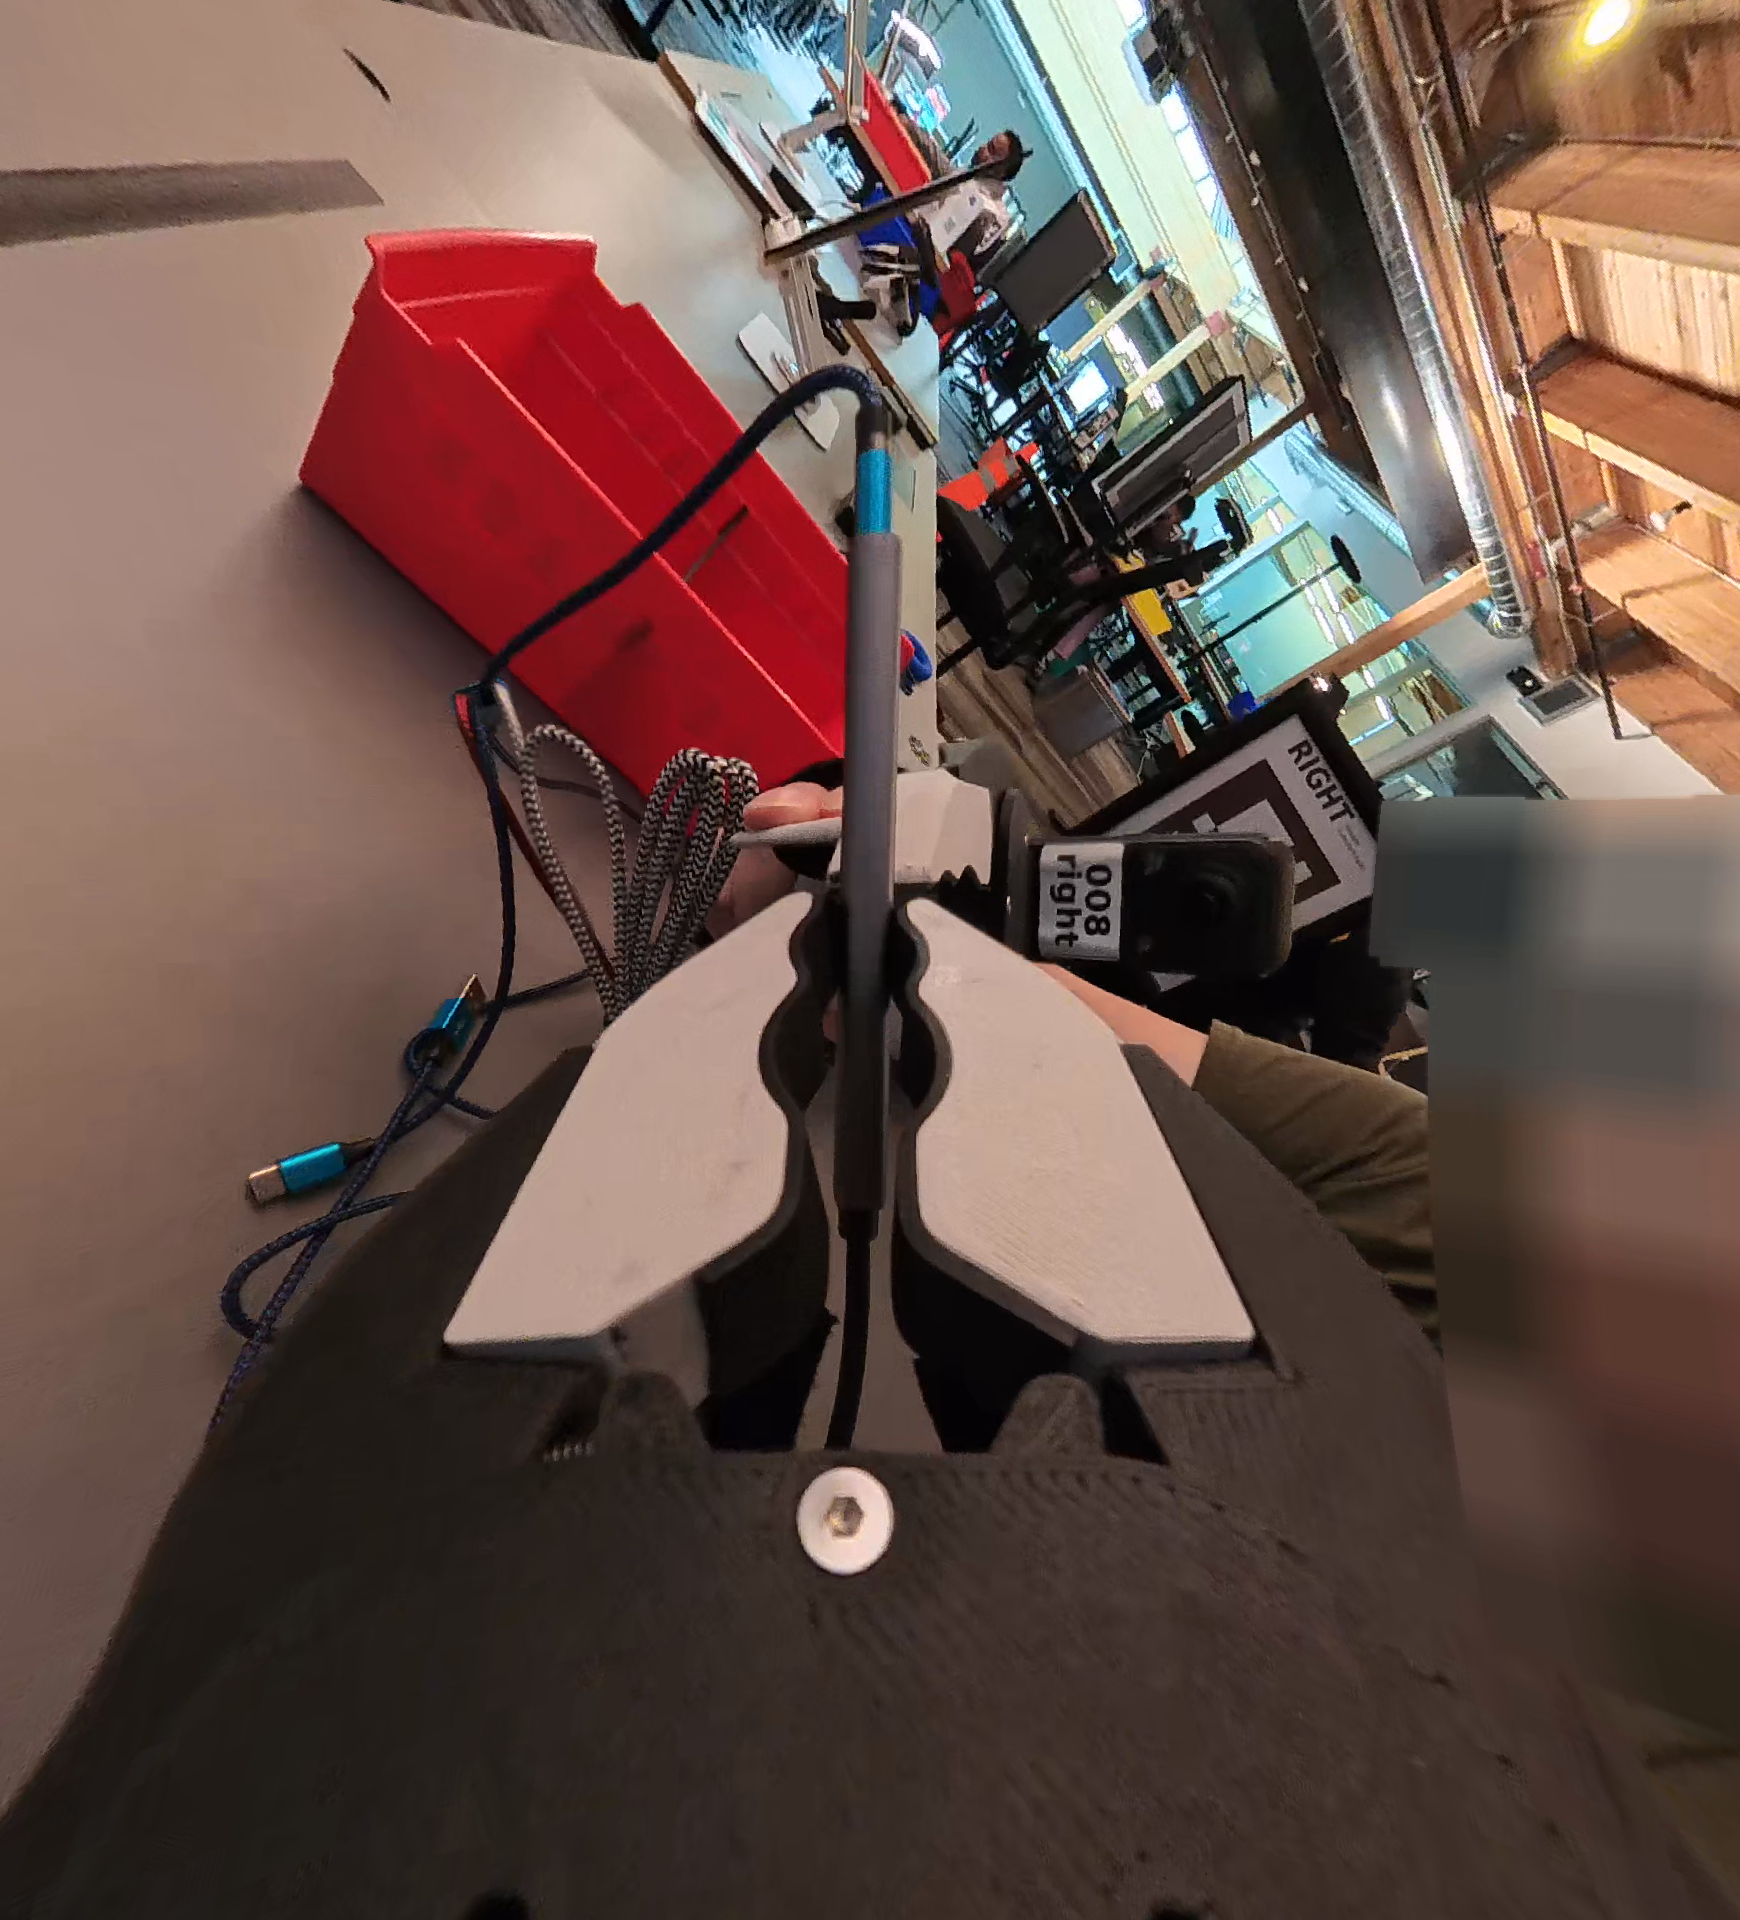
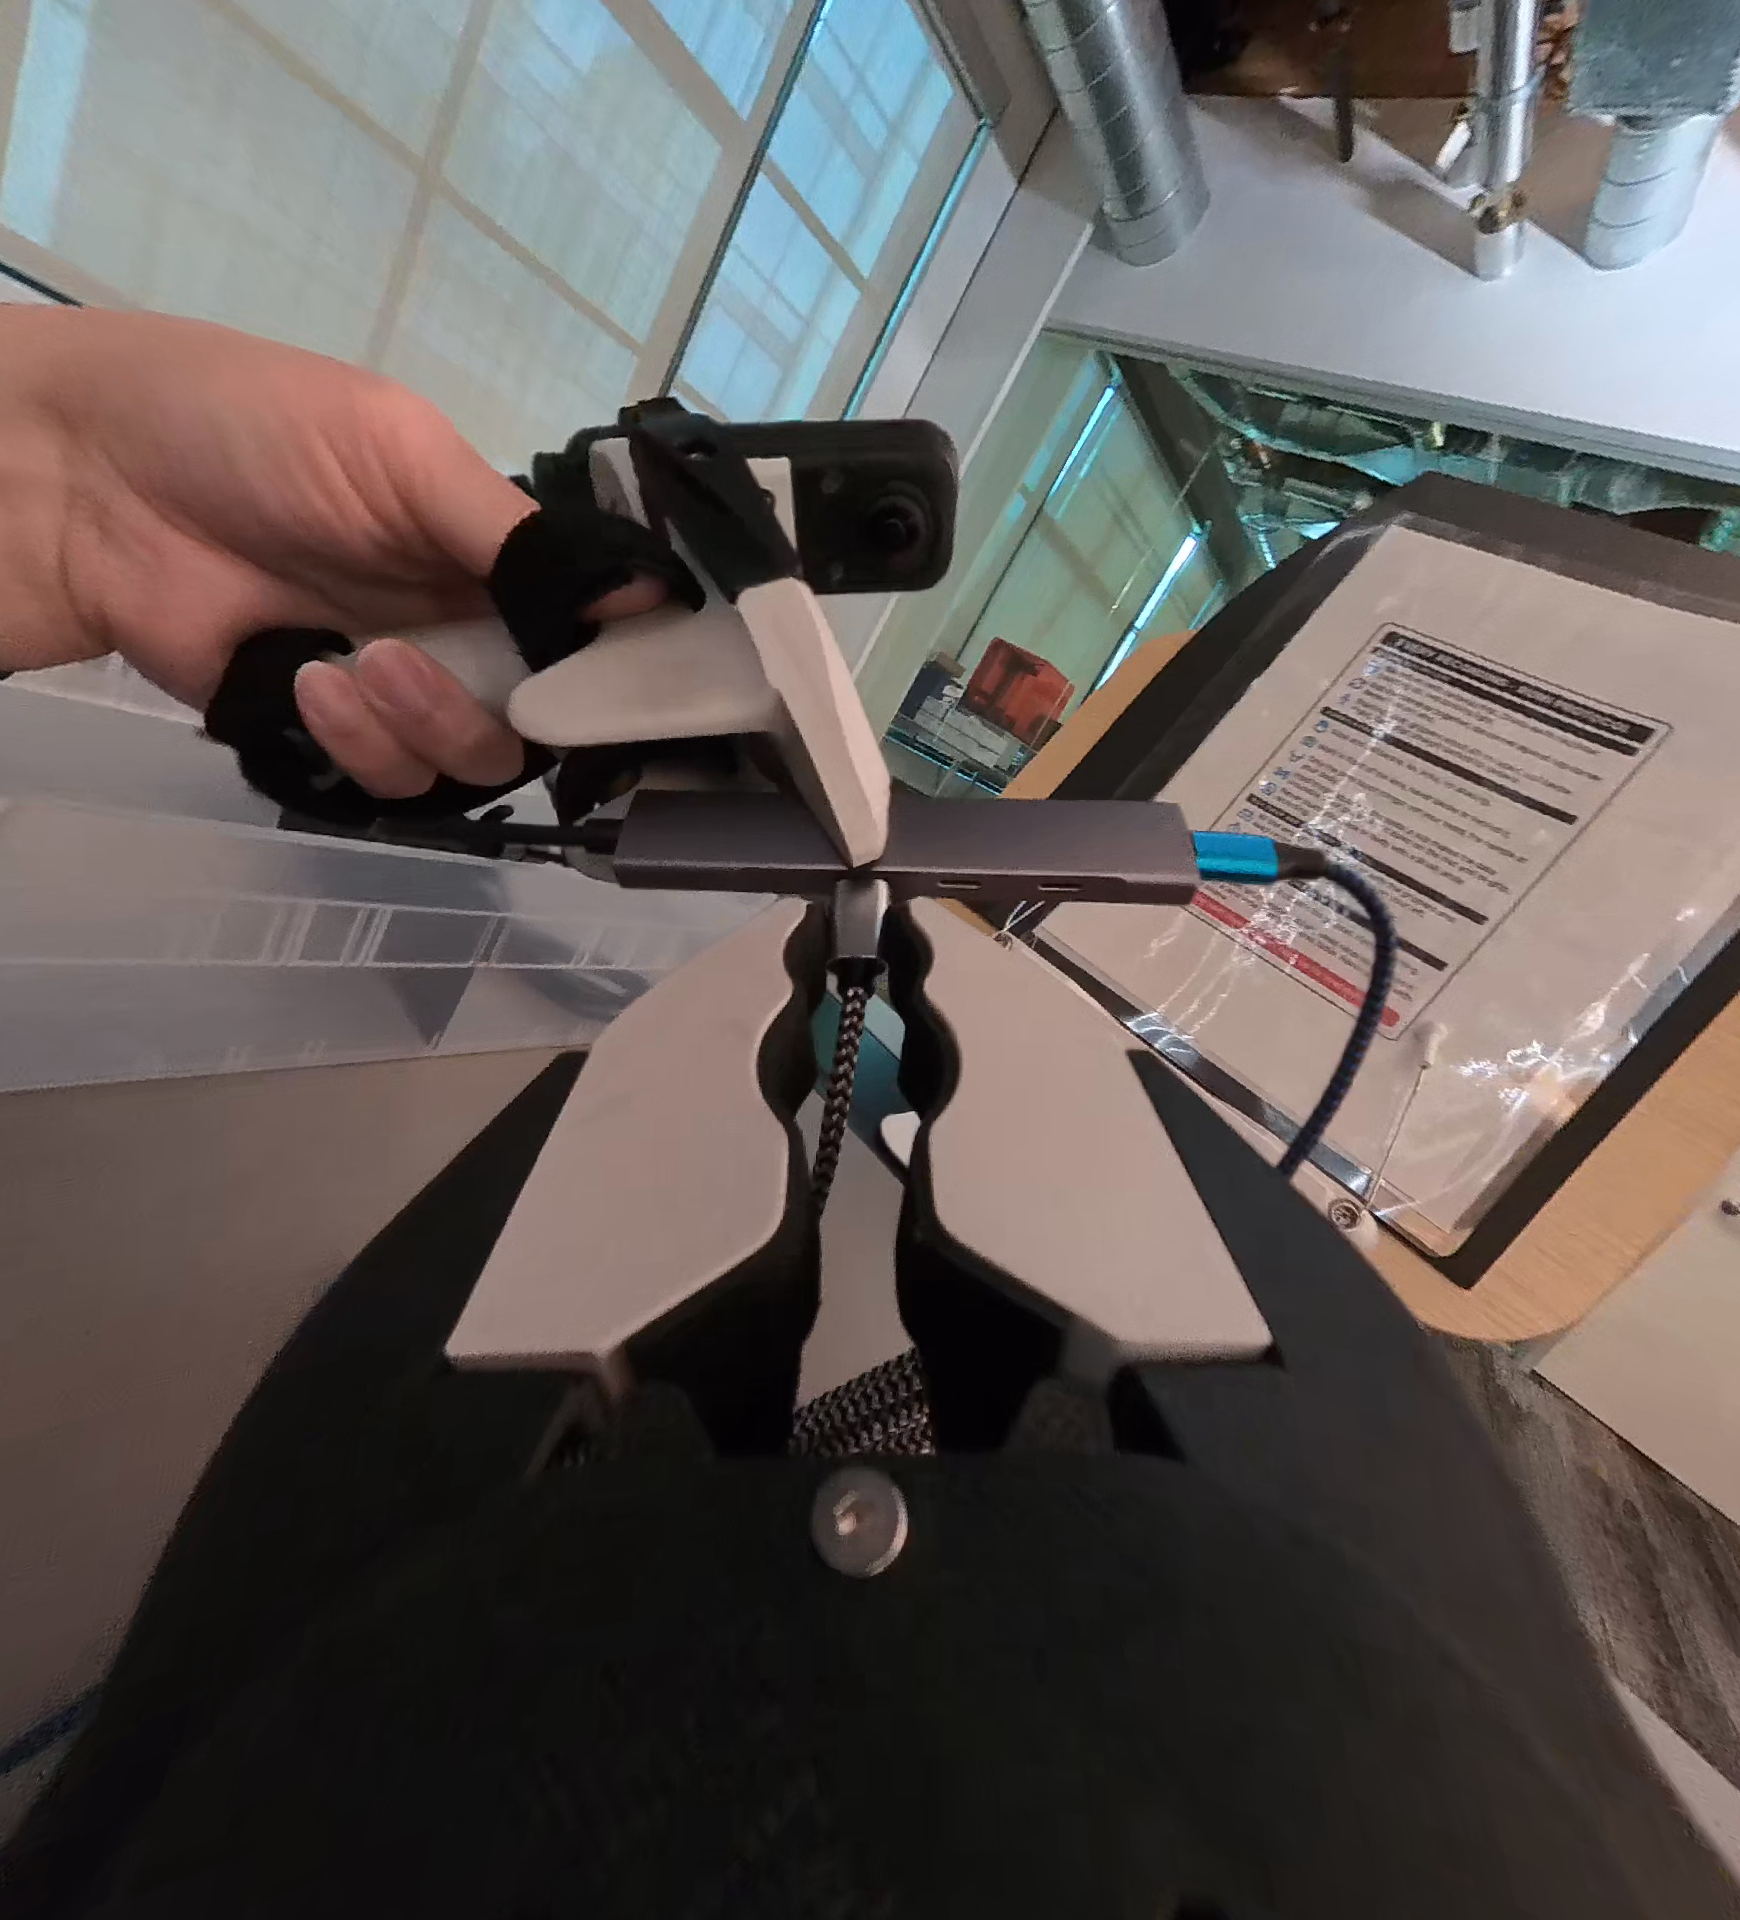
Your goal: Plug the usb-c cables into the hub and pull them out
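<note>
My left gripper (image 1: 858, 914) is shut on the grey hub (image 1: 868, 727), seen edge-on and held above the table. A blue USB-C plug (image 1: 872, 499) on a dark blue braided cable (image 1: 658, 540) sits in the hub's far end. In the right wrist view the hub (image 2: 1032, 847) lies crosswise, with the left gripper's fingers (image 2: 824, 717) clamped on it and the blue plug (image 2: 1235, 860) at its right end. My right gripper (image 2: 858, 904) is shut on the silver plug (image 2: 858, 912) of a black-and-white braided cable (image 2: 840, 1081). The plug's tip meets the hub's side face; how deep it sits is hidden.
A red bin (image 1: 575, 499) stands on the grey table (image 1: 118, 727) beyond the hub. A coil of black-and-white cable (image 1: 679, 831) and loose blue plugs (image 1: 320, 1164) lie on the table. A clear plastic box (image 2: 222, 935) and a framed printed sheet (image 2: 1417, 831) flank the hub. The grippers are tip to tip, or close to it.
</note>
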`<state>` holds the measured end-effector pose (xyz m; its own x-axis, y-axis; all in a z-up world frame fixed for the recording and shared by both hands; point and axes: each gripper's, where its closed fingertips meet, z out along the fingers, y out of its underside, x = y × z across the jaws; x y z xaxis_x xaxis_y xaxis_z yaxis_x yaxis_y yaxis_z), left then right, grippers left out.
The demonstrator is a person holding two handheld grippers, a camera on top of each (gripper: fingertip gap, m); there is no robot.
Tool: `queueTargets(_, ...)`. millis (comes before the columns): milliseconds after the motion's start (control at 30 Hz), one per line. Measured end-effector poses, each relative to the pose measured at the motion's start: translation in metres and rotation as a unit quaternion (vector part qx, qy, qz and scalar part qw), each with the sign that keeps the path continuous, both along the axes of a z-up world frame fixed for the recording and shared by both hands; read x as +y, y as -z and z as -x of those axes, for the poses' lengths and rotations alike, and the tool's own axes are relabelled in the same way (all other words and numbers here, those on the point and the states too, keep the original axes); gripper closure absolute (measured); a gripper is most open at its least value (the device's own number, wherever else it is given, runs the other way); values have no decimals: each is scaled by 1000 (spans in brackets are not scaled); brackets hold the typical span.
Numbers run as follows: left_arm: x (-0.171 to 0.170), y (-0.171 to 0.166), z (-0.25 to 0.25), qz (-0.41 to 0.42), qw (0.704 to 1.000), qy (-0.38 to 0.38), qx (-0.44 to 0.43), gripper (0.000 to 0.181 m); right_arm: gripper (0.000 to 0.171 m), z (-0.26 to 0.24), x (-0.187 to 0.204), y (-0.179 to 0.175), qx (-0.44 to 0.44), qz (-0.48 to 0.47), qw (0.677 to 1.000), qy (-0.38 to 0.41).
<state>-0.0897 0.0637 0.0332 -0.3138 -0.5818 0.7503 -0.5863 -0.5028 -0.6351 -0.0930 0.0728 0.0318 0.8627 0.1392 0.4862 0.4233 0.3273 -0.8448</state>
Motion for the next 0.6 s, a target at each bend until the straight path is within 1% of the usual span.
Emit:
queueTargets(200,5,-4,-8,3,999,-42,-16,173,158,-6,3,-2,65,3,997,37)
queueTargets(367,6,-7,-11,-17,997,-70,-21,173,158,-9,3,-3,107,11,992,68)
queueTargets(500,8,-6,-13,-19,996,-86,-22,173,158,-11,4,-1,173,38,982,70)
queueTargets(600,8,-5,-11,-24,996,-83,-17,173,158,-9,5,0,188,46,979,64)
